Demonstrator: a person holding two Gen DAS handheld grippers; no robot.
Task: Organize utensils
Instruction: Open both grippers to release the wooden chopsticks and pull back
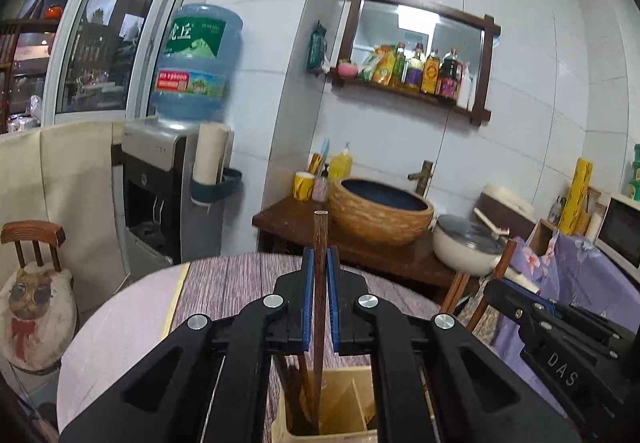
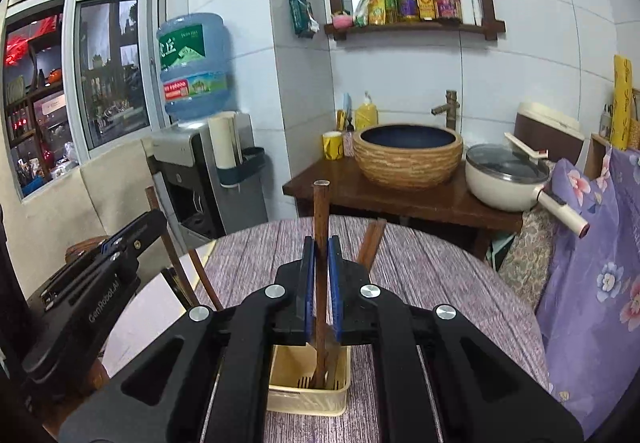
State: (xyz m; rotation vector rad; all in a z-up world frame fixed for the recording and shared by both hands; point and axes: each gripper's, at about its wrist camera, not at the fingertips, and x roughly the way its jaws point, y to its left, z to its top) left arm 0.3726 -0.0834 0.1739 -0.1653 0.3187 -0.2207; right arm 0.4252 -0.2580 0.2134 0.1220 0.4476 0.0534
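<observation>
Chopstick, left: a dark wooden chopstick (image 1: pixel 320 283) stands near upright, its lower end down in the cream utensil holder (image 1: pixel 344 409) beside other sticks already there.
Chopstick, right: a second chopstick (image 2: pixel 321 243) is likewise upright, its tip inside the same utensil holder (image 2: pixel 308 401).
Left claw (image 1: pixel 319 307): pressed together, blue pads pinching its chopstick mid-shaft.
Right claw (image 2: pixel 321 303): pressed together on its own chopstick in the same way.
Holder position: on the round worktop (image 2: pixel 420 263), towards its near edge, directly below both claws.
Step in hand: judged to be dropping both sticks into the holder.
Doing it well: keep each stick vertical, lower until the tip nears the slotted floor, then spread the pads gently.
Watch: the two claws work close together; stagger the releases to avoid knocking the light holder.
Beyond: more chopsticks (image 2: pixel 372 243) lie towards the worktop's far edge.
</observation>
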